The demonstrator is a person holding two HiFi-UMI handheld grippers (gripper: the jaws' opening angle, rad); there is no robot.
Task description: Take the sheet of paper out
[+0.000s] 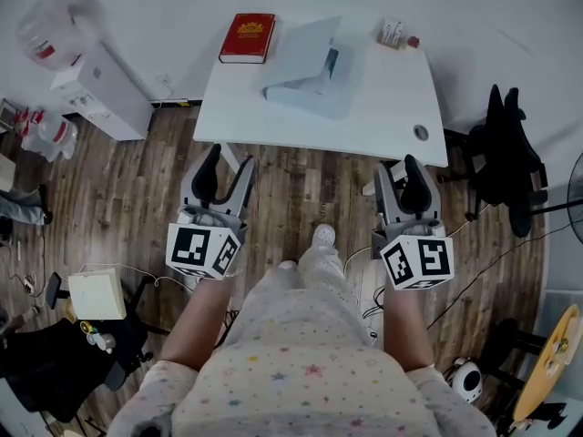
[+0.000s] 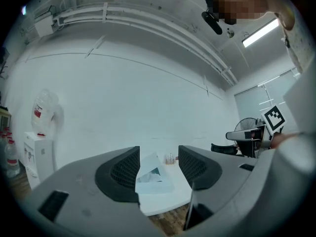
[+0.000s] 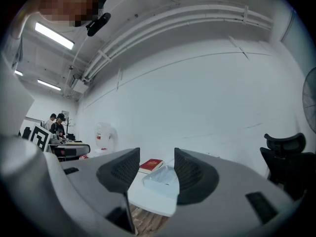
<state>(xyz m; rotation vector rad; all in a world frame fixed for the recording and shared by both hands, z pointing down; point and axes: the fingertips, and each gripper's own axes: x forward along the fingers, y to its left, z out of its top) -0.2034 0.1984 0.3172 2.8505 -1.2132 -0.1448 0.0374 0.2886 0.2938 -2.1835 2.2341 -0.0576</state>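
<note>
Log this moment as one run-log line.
phase: pre-grasp | left gripper: open, empty | right gripper: open, empty | clear folder: on table, untouched | red book: left of folder

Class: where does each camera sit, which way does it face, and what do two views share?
Head view: on the head, facing steeply down; table, both forearms, left gripper, right gripper.
Left gripper view: on that gripper, facing level between open jaws at the folder.
Right gripper view: likewise; folder, red book.
Shared: folder.
</note>
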